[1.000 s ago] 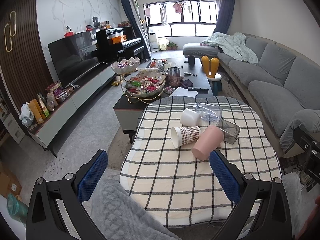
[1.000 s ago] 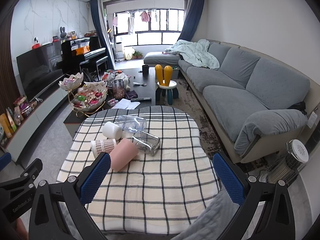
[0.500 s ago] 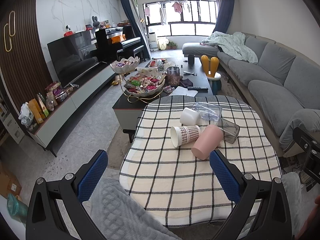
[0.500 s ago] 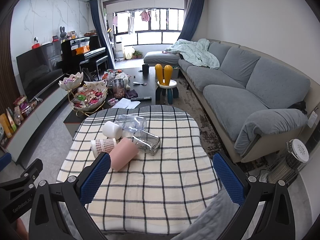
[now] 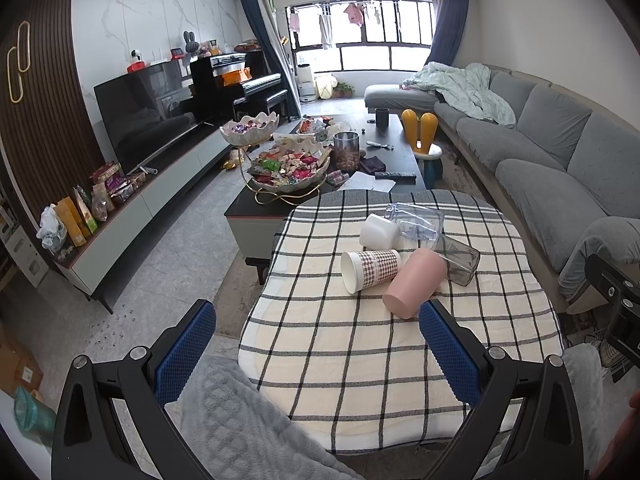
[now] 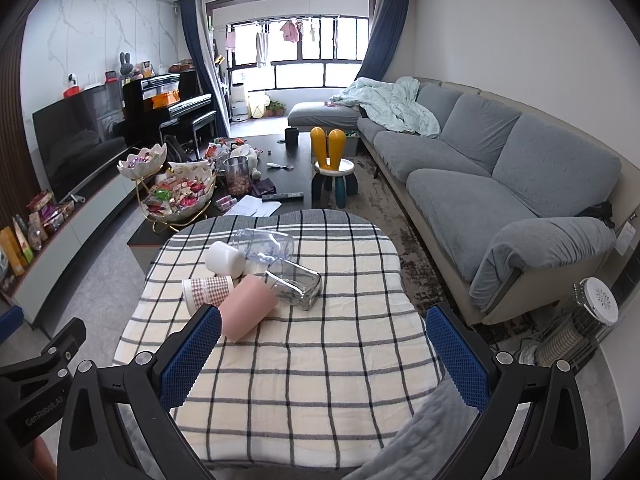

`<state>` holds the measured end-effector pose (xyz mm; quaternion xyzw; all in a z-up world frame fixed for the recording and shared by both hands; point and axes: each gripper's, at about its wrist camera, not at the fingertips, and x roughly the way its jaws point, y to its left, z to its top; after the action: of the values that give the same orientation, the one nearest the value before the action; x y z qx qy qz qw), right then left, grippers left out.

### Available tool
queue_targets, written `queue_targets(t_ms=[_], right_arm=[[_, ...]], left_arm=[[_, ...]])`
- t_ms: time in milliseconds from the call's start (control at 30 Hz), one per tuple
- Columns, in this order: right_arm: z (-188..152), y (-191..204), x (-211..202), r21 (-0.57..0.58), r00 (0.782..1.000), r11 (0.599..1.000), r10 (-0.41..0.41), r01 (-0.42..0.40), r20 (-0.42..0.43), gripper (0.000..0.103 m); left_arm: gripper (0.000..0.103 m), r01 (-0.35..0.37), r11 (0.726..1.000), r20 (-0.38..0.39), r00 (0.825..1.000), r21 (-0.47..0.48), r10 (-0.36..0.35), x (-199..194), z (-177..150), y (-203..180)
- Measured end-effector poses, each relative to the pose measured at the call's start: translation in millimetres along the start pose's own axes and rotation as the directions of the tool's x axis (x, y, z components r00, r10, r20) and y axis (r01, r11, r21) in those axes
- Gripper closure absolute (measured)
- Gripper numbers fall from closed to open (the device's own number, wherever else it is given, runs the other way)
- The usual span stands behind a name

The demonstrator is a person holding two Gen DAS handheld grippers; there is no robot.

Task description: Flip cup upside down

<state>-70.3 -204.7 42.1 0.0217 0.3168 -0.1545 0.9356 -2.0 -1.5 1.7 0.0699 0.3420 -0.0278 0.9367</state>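
Several cups lie on their sides in a cluster on the checked tablecloth (image 5: 360, 352): a pink cup (image 5: 414, 283), a plaid paper cup (image 5: 370, 270), a white cup (image 5: 378, 231), a smoky clear glass (image 5: 460, 258) and a clear plastic cup (image 5: 416, 222). They also show in the right wrist view: pink cup (image 6: 248, 306), plaid cup (image 6: 208, 290), white cup (image 6: 225, 259), smoky glass (image 6: 294, 284), clear cup (image 6: 266, 244). My left gripper (image 5: 316, 344) is open and empty, short of the cups. My right gripper (image 6: 324, 350) is open and empty, near the table's front.
A dark coffee table (image 5: 400, 148) with snack bowls (image 5: 288, 168) stands beyond the table. A grey sofa (image 6: 500, 184) runs along the right. A TV unit (image 5: 152, 196) lines the left wall. A small heater (image 6: 580, 328) stands at the right. A grey knitted cloth (image 5: 224, 420) lies under my grippers.
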Motion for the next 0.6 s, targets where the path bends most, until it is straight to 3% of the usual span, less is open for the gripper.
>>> queue_targets(t_ms=[600], right_arm=[[0.5, -1.4, 2.2, -0.002, 1.0, 1.0, 0.001, -0.001, -0.006, 0.0]], left_arm=[[0.0, 0.0, 1.0, -0.004, 1.0, -0.001, 0.0, 1.1, -0.8, -0.6]])
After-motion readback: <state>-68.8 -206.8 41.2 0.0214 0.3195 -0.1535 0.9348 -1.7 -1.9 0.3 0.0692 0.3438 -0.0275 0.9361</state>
